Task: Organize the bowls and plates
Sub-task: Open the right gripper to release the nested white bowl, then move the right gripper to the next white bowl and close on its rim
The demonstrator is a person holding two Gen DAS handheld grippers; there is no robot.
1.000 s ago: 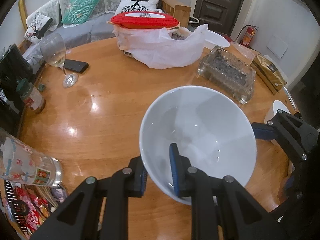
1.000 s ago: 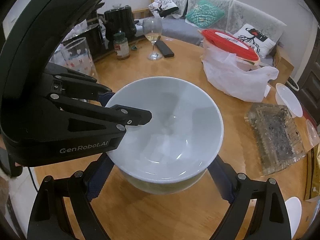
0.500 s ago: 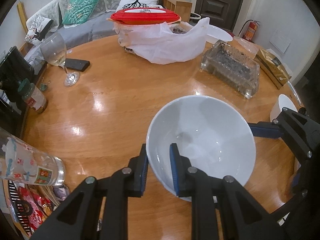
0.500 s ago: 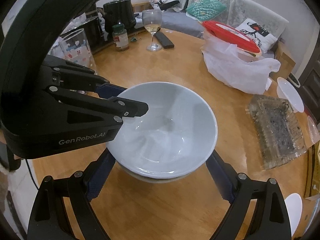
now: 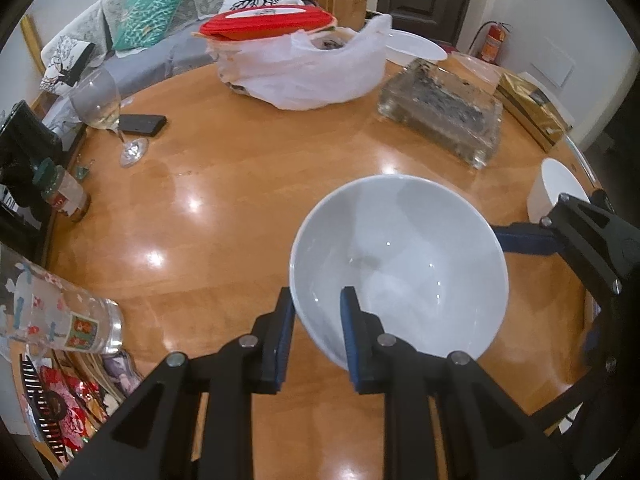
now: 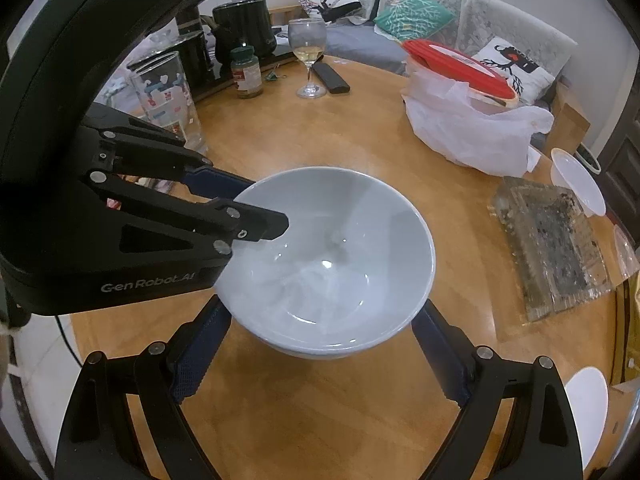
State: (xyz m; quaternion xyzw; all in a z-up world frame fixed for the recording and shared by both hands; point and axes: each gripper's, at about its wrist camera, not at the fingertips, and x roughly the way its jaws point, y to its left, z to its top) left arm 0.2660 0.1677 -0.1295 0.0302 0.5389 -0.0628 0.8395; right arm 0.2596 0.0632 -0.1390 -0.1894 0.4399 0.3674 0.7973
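A round white ceramic bowl (image 5: 400, 268) now sits lower than a second ago, nested on a second white bowl (image 6: 320, 354) on the glossy wooden table (image 5: 224, 208), so by my reading the stacking step is nearly done. The left gripper (image 5: 316, 312) stays clamped on the near rim, one finger inside and one outside. The right gripper (image 6: 320, 344) waits spread wide, its fingers flanking the stack without gripping. Earlier the bowl hung tilted above the table; now it looks level and seated.
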